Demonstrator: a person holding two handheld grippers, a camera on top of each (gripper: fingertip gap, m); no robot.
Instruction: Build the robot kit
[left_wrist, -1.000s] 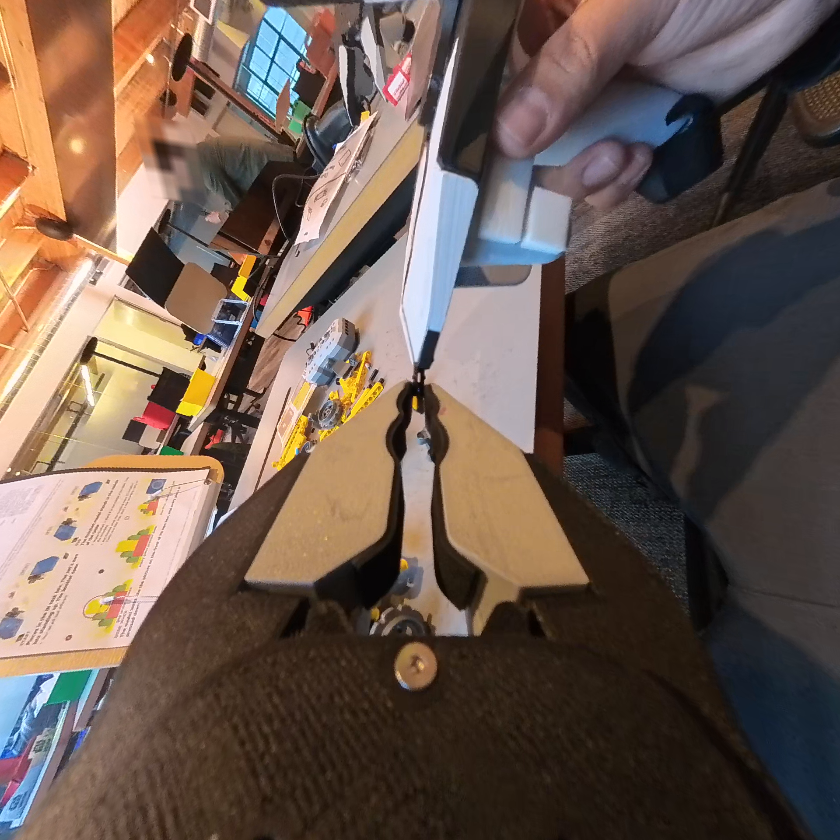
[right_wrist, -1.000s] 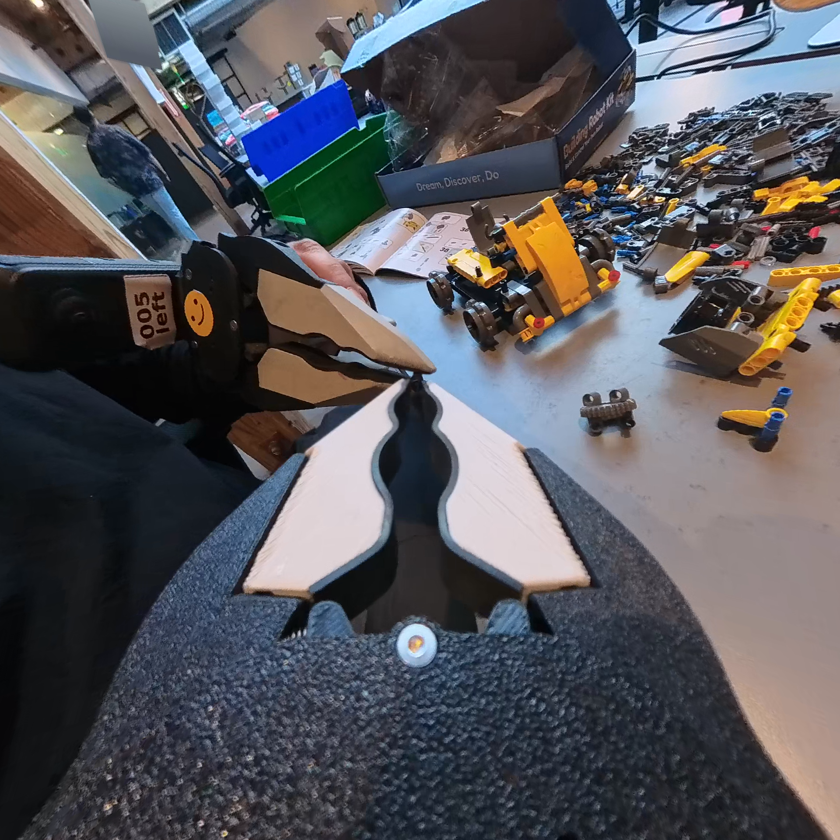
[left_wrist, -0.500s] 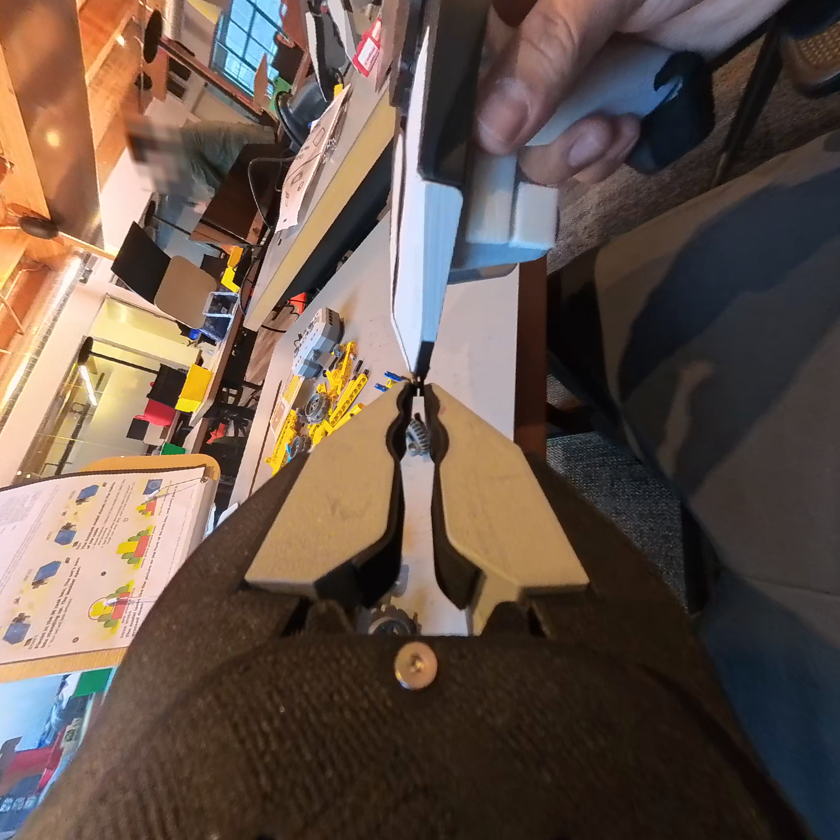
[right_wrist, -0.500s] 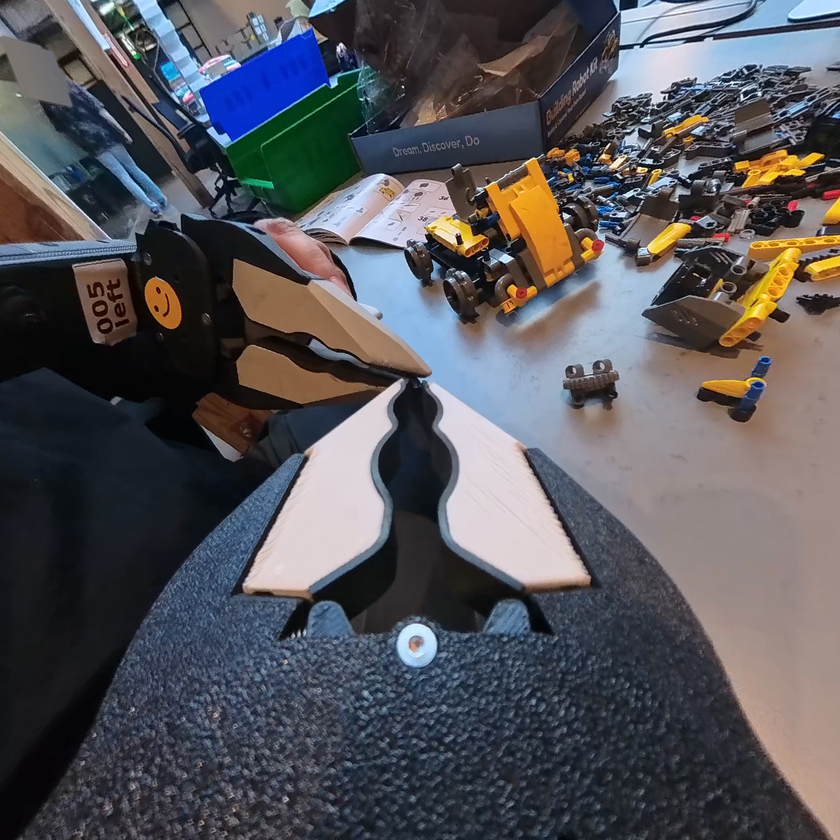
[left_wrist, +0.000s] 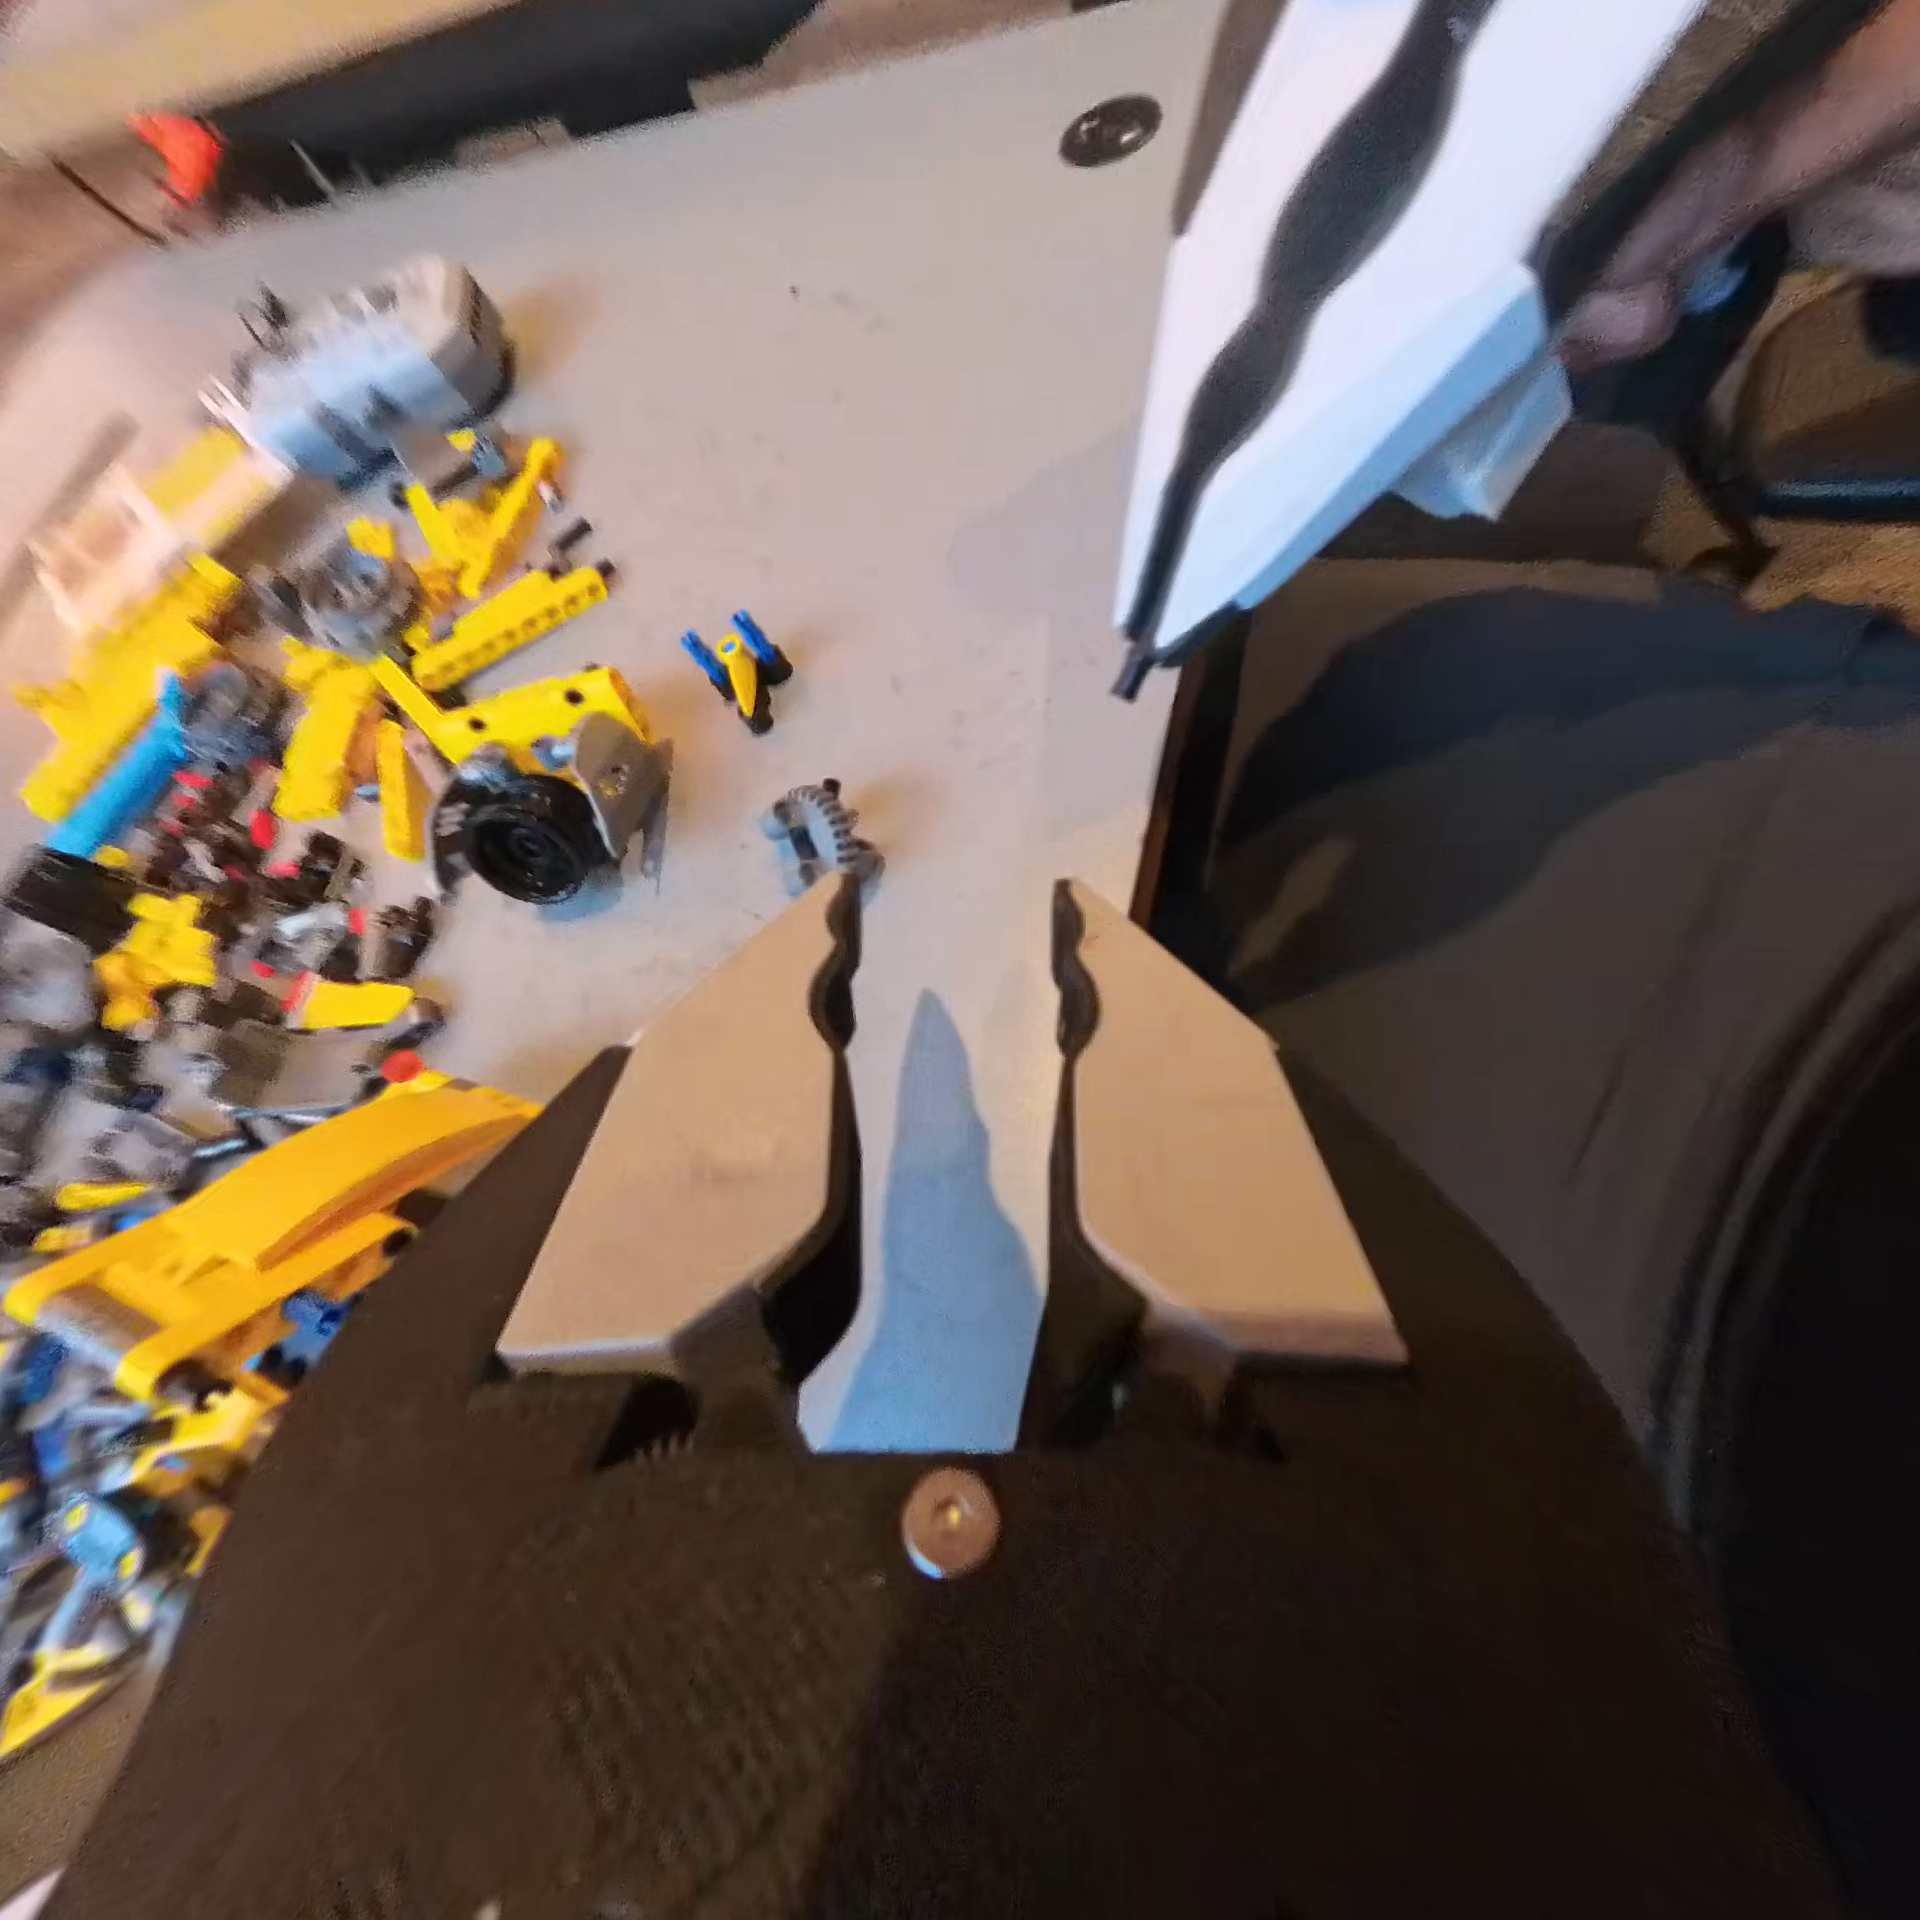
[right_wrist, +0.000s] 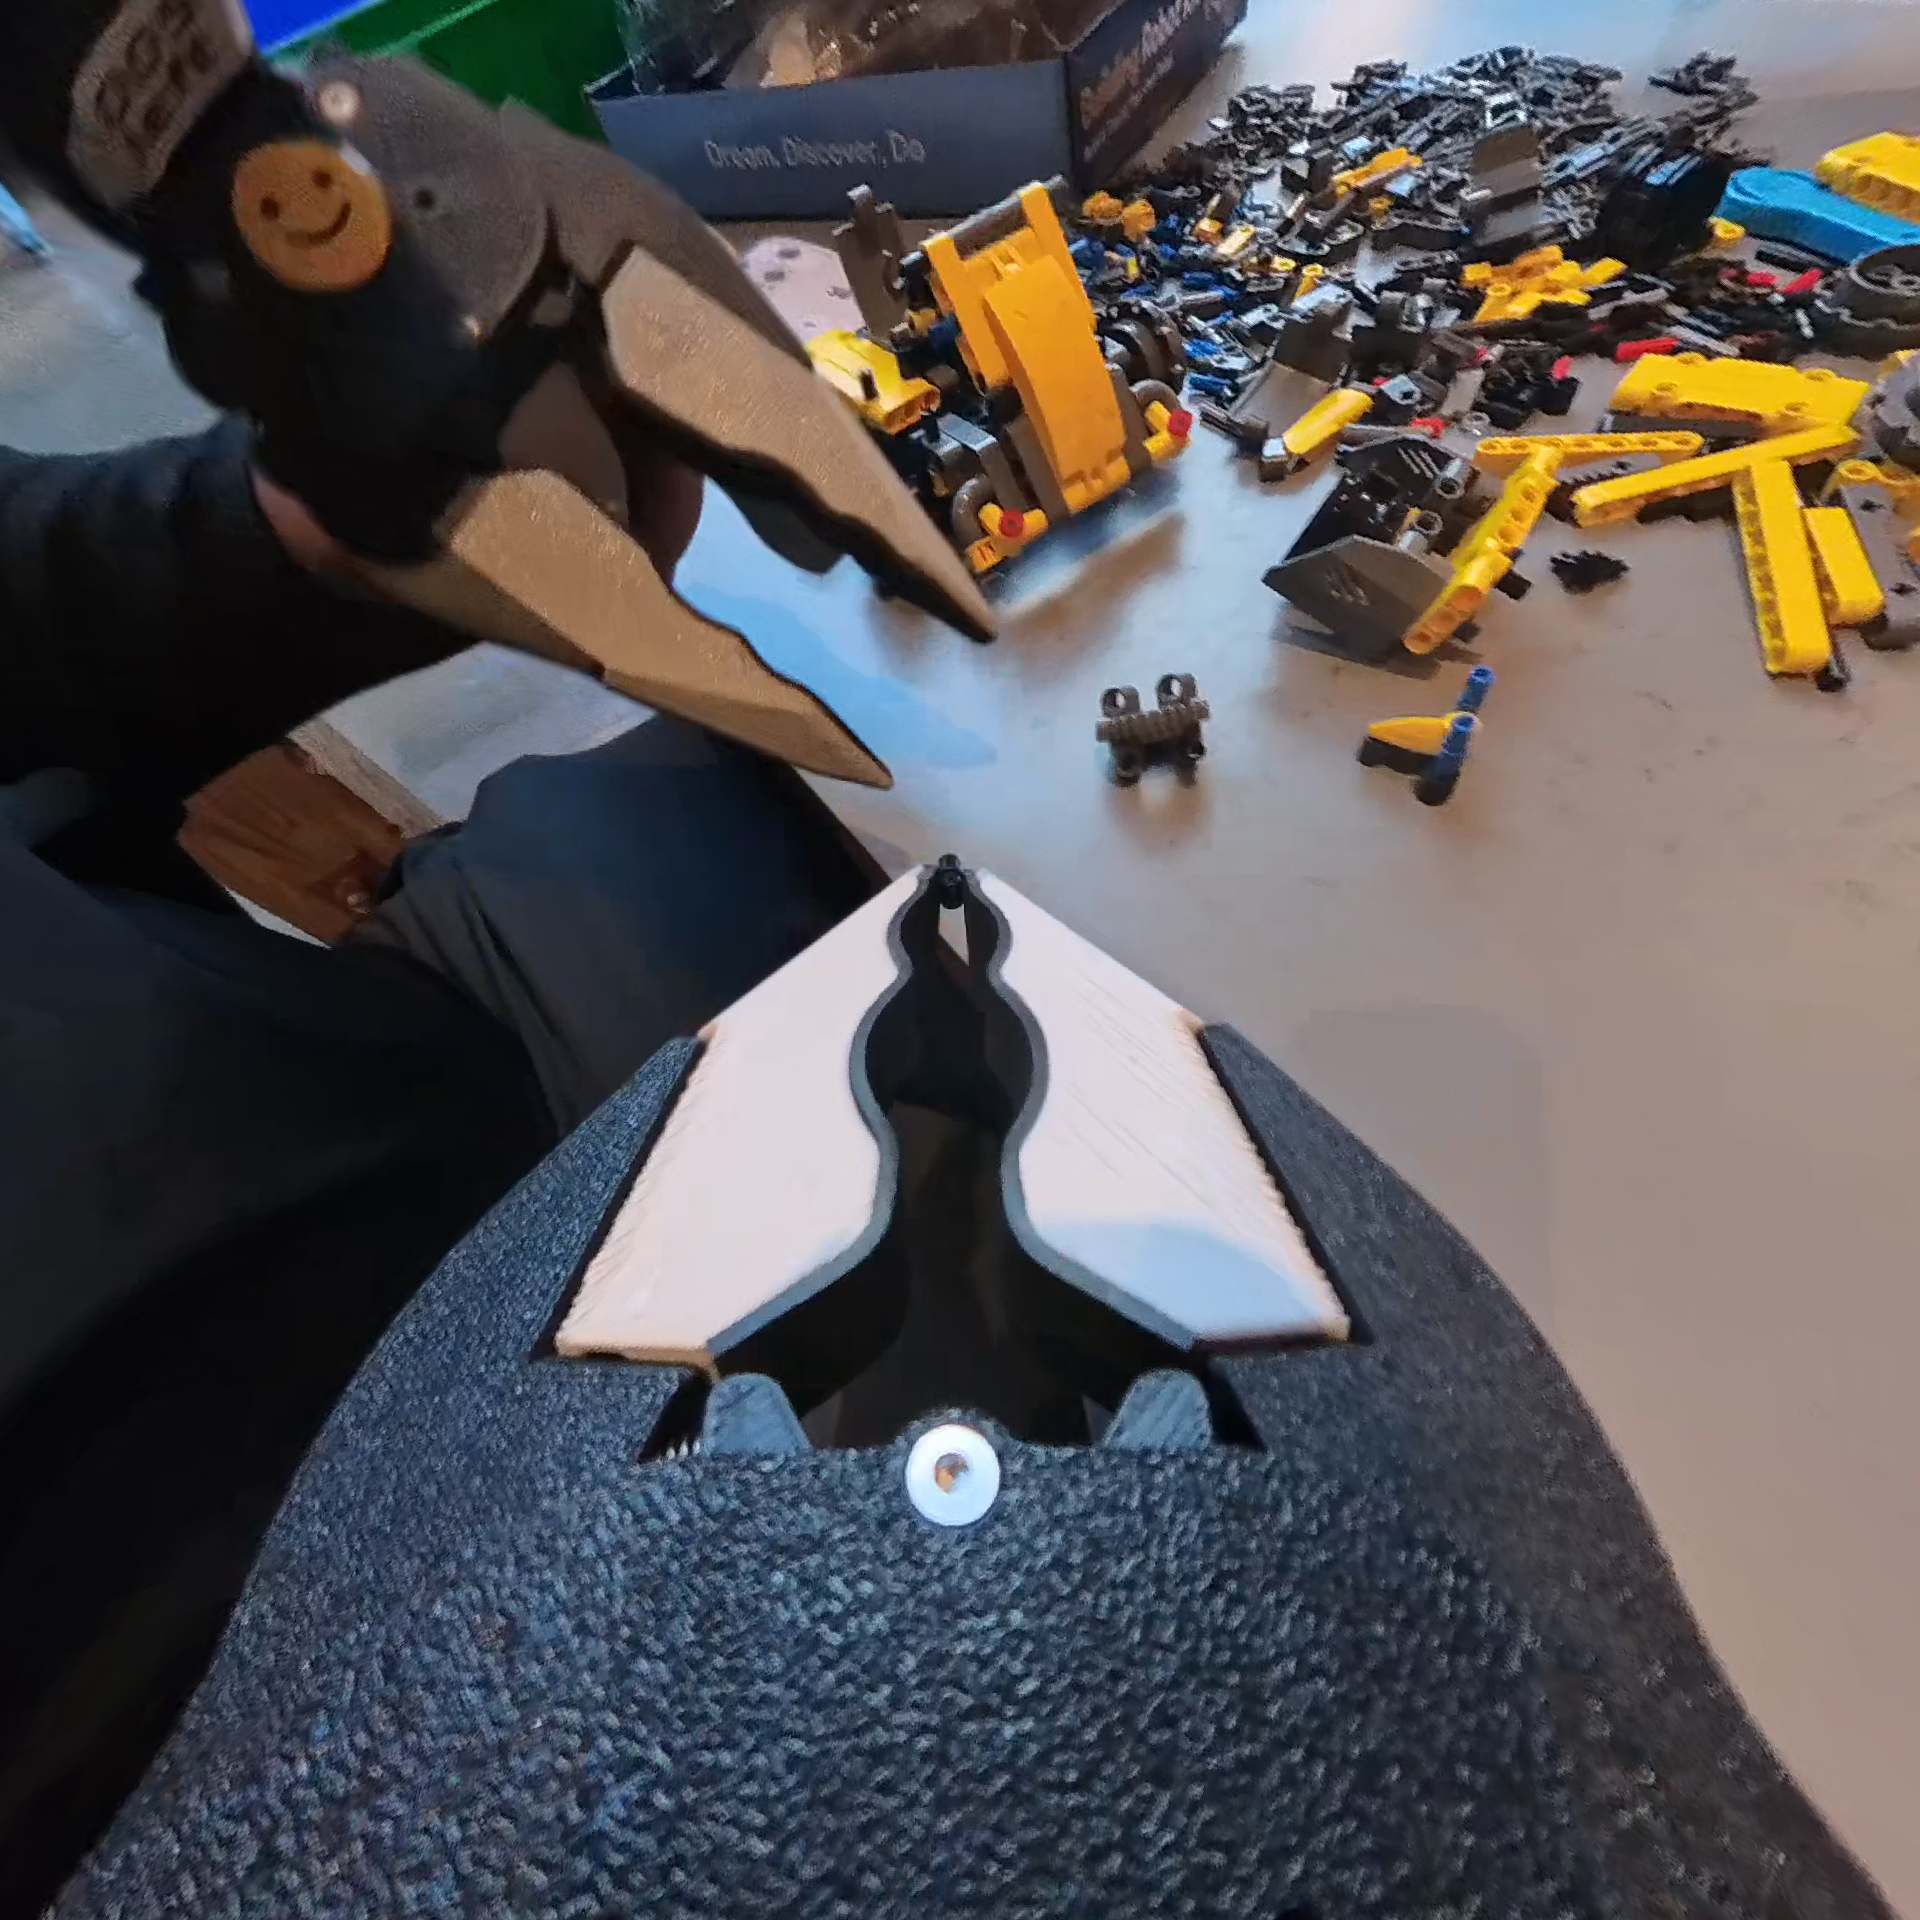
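Note:
My right gripper (right_wrist: 948, 896) is shut on a small black pin (right_wrist: 948, 879) that sticks out of its tips, held above the grey table's near edge (right_wrist: 1558, 1039). My left gripper (left_wrist: 956, 904) is open and empty, low over the table. It also shows in the right wrist view (right_wrist: 935, 707), up and to the left of the right one. A small grey gear piece (left_wrist: 821, 831) lies just beyond its left fingertip and also shows in the right wrist view (right_wrist: 1153, 727). The white right gripper (left_wrist: 1299, 364) hangs at the upper right of the left wrist view.
A small yellow and blue piece (right_wrist: 1418, 743) lies right of the gear piece. A yellow toy vehicle (right_wrist: 1018, 384), a grey bucket with yellow arms (right_wrist: 1371, 582) and a spread of several loose parts (right_wrist: 1558, 208) fill the far table. A dark cardboard box (right_wrist: 883, 145) stands behind. A dark-clothed lap (left_wrist: 1507, 935) lies below the table edge. The gap from one gripper's tips to the other's is roughly 5 cm. The small grey gear piece (left_wrist: 821, 831) sits 4 cm or so from the ends of my left fingers. Look for it in the right wrist view (right_wrist: 1131, 712) too.
The two grippers' tips were together on the small black pin. My left gripper has opened, let go and swung away over the table. The right gripper keeps the pin.

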